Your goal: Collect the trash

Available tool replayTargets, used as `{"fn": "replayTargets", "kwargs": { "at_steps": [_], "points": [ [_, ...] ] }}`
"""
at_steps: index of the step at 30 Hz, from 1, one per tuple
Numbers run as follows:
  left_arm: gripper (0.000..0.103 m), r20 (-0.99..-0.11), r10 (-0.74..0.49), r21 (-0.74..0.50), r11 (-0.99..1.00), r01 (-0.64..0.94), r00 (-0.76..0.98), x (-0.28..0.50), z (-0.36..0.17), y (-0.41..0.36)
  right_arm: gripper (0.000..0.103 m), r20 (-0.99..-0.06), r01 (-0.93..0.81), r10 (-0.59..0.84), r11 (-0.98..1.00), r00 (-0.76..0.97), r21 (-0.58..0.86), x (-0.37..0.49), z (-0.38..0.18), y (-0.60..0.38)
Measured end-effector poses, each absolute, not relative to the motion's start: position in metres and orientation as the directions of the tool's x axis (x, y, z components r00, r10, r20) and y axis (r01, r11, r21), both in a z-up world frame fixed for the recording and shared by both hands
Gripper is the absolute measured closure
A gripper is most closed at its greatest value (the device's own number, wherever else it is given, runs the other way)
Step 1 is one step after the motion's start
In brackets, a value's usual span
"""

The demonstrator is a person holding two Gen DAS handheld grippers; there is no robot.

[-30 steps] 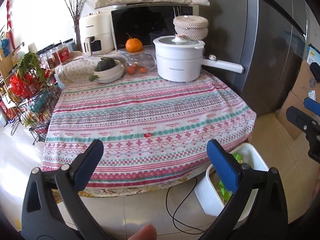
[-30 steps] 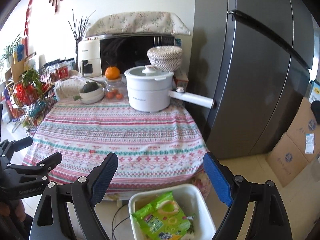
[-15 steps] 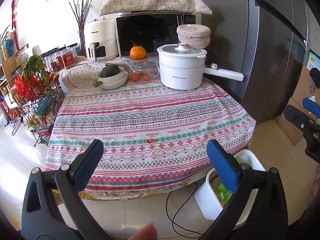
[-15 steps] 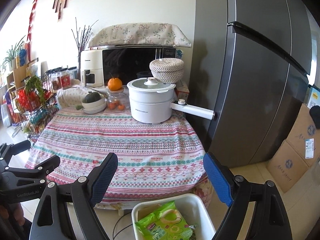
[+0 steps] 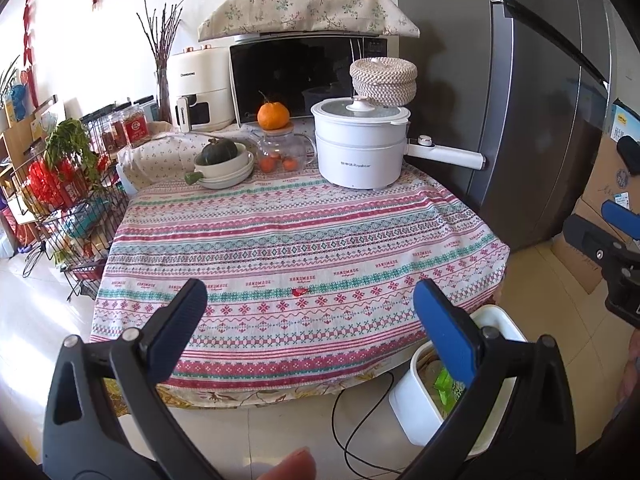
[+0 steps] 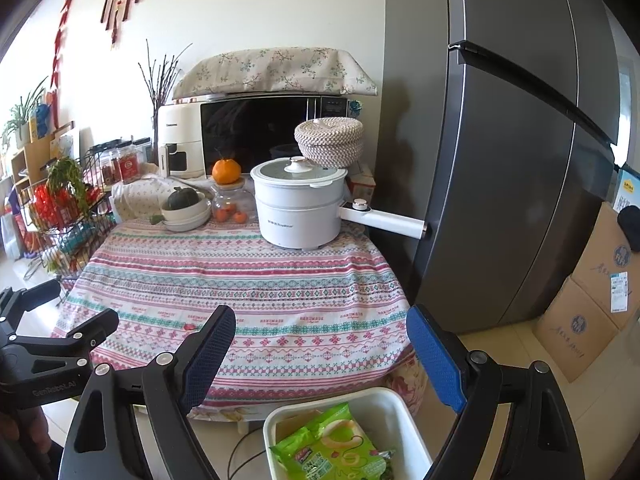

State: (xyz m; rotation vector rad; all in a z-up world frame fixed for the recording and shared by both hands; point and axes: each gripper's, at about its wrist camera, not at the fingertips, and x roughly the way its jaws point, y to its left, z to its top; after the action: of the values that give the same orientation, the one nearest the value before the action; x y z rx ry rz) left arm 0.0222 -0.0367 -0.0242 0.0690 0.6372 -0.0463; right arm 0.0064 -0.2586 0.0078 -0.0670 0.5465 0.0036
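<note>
Green snack wrapper (image 6: 332, 446) lies crumpled inside the white bin (image 6: 394, 408), which stands on the floor just in front of the bench (image 6: 240, 280), under its near right corner. One small red scrap (image 5: 299, 291) lies on the striped tablecloth near the front edge. Right gripper (image 6: 320, 354) hovers over the bin, jaws spread wide with nothing between them. Left gripper (image 5: 310, 320) hangs before the bench edge, to the left of the bin, likewise spread and empty. At the back of the bench stand a white electric pot (image 5: 362, 148), a bowl with a green squash (image 5: 222, 160) and an orange (image 5: 273, 115) on a glass jar. A grey fridge (image 6: 520, 140) rises just right of the bench.
</note>
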Motion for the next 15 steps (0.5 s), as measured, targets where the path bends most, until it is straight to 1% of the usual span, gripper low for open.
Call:
{"fn": "replayTargets", "kwargs": {
  "at_steps": [15],
  "points": [
    [0.001, -0.594, -0.027, 0.048, 0.996, 0.069, 0.804, 0.0217, -0.0227, -0.0398, 0.014, -0.525, -0.022, -0.012, 0.998, 0.851, -0.059, 0.0067, 0.0068, -0.2577]
  ]
}}
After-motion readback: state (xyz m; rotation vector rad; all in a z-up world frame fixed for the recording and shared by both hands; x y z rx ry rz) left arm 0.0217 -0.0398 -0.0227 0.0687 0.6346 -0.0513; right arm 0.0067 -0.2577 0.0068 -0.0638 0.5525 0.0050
